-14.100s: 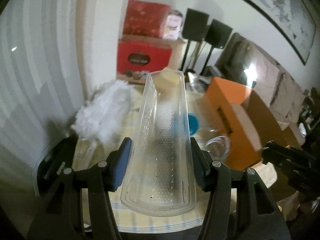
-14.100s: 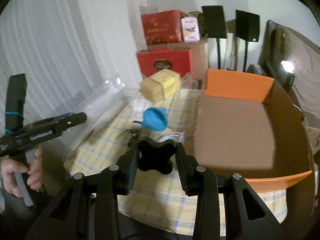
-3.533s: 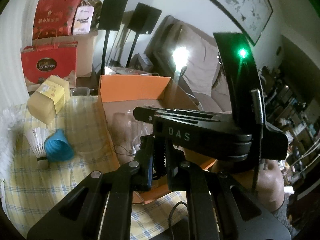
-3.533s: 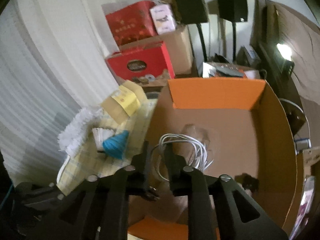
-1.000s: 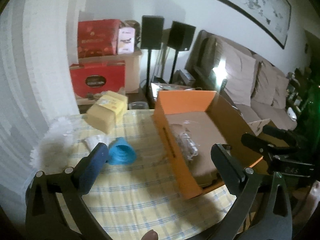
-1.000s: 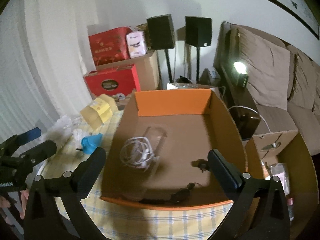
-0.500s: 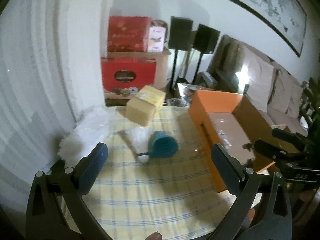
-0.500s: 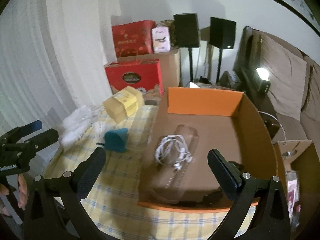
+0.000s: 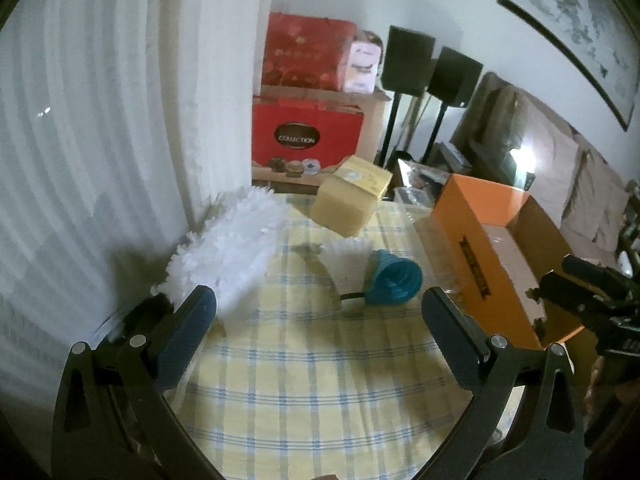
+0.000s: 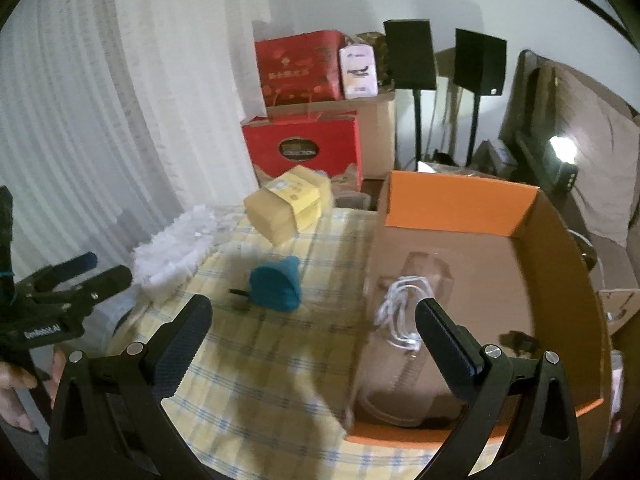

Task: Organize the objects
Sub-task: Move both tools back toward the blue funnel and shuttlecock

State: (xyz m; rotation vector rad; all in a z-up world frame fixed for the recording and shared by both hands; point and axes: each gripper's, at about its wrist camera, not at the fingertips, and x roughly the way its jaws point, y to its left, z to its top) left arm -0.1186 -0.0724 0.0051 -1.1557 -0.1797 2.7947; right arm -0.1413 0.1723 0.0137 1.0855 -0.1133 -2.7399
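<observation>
Checked tablecloth under funnel, shuttlecock, box.

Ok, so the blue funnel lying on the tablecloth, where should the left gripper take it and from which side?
Probably across the wide ribbed cone of the blue funnel, coming from above. It lies on its side, mouth toward the camera, beside the shuttlecock. The left gripper is open wide enough to span it.

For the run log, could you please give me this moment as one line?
left gripper: open, empty | right gripper: open, empty | orange box: holds white cable | table: blue funnel, shuttlecock, yellow box, duster
</observation>
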